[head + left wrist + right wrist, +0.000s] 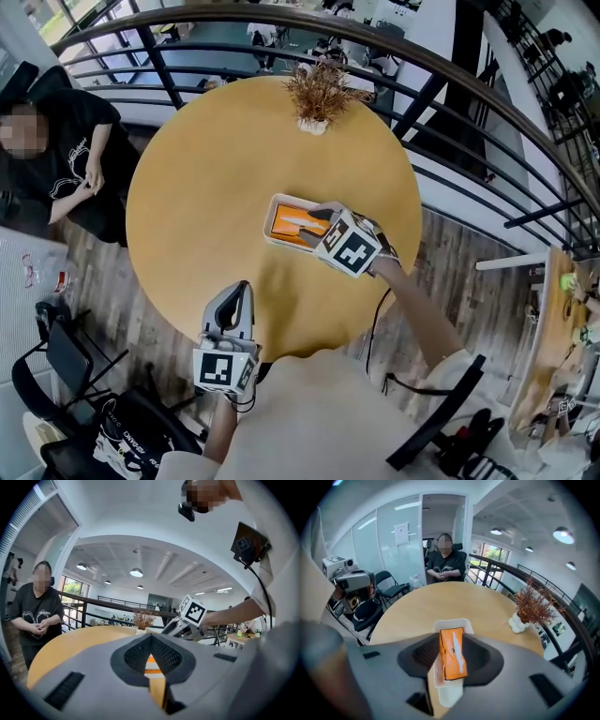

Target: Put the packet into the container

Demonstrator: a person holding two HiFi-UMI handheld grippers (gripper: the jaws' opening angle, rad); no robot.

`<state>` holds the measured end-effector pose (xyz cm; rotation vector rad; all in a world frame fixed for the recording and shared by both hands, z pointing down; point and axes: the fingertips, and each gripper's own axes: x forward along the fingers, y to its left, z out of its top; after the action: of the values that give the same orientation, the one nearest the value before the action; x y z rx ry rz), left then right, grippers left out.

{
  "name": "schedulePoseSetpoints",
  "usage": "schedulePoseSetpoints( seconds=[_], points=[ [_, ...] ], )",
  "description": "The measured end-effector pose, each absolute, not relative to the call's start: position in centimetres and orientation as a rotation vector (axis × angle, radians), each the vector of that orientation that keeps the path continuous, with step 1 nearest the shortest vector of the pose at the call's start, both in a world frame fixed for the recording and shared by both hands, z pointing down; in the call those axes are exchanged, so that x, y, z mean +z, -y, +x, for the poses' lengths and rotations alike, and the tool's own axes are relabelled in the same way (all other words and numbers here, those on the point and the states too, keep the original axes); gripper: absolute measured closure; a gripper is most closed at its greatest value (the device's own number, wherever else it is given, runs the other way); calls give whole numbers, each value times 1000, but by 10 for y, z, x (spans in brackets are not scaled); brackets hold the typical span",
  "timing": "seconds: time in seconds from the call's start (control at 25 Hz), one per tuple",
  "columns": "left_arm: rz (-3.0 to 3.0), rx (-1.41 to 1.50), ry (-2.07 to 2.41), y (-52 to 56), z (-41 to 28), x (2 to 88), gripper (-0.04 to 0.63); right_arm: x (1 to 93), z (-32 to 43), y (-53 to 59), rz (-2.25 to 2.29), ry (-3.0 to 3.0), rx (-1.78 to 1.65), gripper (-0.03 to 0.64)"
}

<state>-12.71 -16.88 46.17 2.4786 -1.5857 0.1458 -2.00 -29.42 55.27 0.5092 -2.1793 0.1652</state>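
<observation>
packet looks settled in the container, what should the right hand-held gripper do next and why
Probably lift the right hand-held gripper straight up and away. The orange packet lies flat inside the white container, and the jaws stand apart beside it without pressing it, so nothing seems left to place. A straight lift should avoid nudging the container.

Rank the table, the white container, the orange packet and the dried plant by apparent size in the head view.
1. table
2. white container and dried plant: about alike, not ranked
3. orange packet, lying inside the white container
</observation>
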Motion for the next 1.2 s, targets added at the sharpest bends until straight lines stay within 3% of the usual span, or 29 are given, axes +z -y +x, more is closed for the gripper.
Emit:
schedulePoseSetpoints(
  seconds=[0.2, 0.4, 0.8, 1.2],
  points=[
    [2505, 139, 1572, 164, -116, 457, 591, 517, -18, 269, 725, 2354, 192, 558],
    [2528, 136, 1568, 155, -105, 451, 591, 496, -15, 231, 835, 2442, 152, 607],
    [2538, 158, 1570, 127, -75, 453, 591, 500, 6, 152, 908, 2521, 267, 612],
    [2570, 186, 1578, 122, -49, 452, 591, 495, 35, 147, 1037, 2542, 253, 612]
  ],
)
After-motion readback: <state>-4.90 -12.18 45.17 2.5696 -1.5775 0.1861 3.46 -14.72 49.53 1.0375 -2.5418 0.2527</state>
